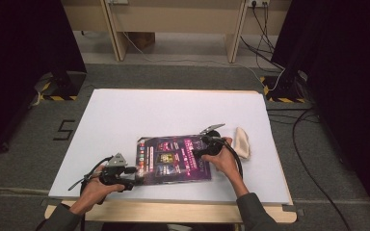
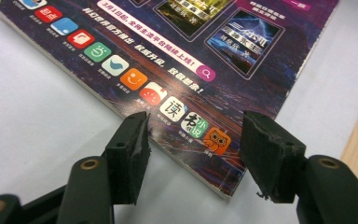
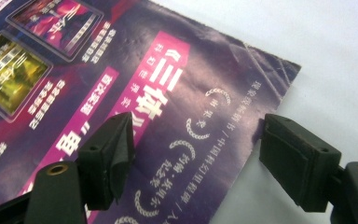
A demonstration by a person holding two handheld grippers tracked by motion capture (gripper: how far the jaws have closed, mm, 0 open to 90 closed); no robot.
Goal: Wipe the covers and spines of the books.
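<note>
A magazine [image 1: 173, 161] with a dark purple cover lies flat on the white table [image 1: 164, 110], a little right of the middle and near the front. My left gripper [image 1: 134, 177] is at its near left corner. In the left gripper view the magazine [image 2: 191, 56] has that corner between the jaws of the left gripper [image 2: 193, 144], which stand apart without pressing on it. My right gripper [image 1: 195, 153] hovers over the right part of the cover. In the right gripper view the right gripper [image 3: 196, 144] is open above the creased edge of the magazine [image 3: 121, 93].
A crumpled beige cloth [image 1: 242, 141] lies on the table just right of the magazine, beside my right hand. The wooden front edge [image 1: 173, 211] of the table runs close under both forearms. Cables [image 1: 313, 159] trail on the floor at the right.
</note>
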